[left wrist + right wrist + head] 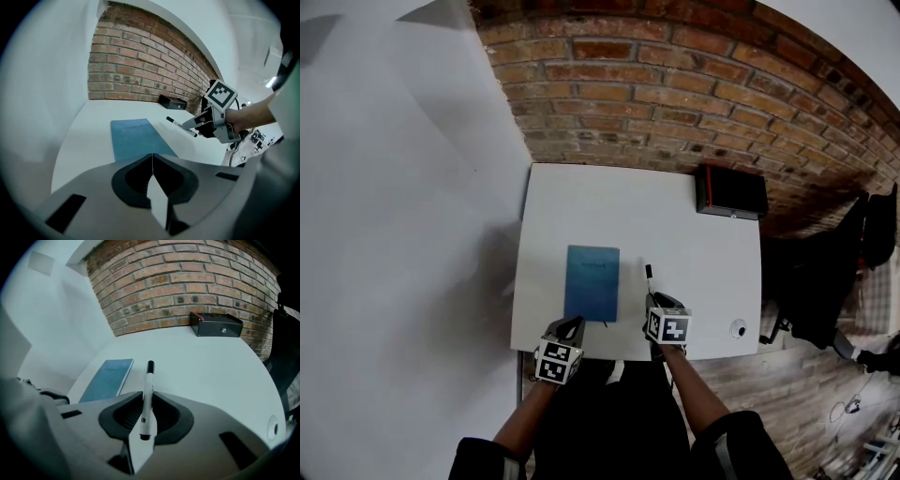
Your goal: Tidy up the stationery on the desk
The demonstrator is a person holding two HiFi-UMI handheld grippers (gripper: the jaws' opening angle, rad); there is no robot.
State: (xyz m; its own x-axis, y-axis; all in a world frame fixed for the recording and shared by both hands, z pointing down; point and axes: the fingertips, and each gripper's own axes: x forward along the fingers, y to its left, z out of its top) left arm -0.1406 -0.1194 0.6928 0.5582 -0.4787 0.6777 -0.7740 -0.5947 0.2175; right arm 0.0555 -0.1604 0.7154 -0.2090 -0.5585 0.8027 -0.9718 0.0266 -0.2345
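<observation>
A blue notebook (592, 282) lies flat on the white desk (694, 244), left of the middle. My right gripper (653, 302) is shut on a white marker pen with a black cap (649, 276), whose tip points toward the back wall; the pen (148, 390) stands out between the jaws, above the desk. My left gripper (572, 325) hangs at the notebook's near edge, shut with nothing between its jaws. In the left gripper view the notebook (137, 139) lies just ahead and the right gripper (199, 124) holds the pen (180, 126) to the right.
A black box with a red stripe (730, 191) sits at the desk's back right corner against the brick wall (675, 84). A small round white fitting (738, 328) is set near the front right corner. A white wall stands to the left.
</observation>
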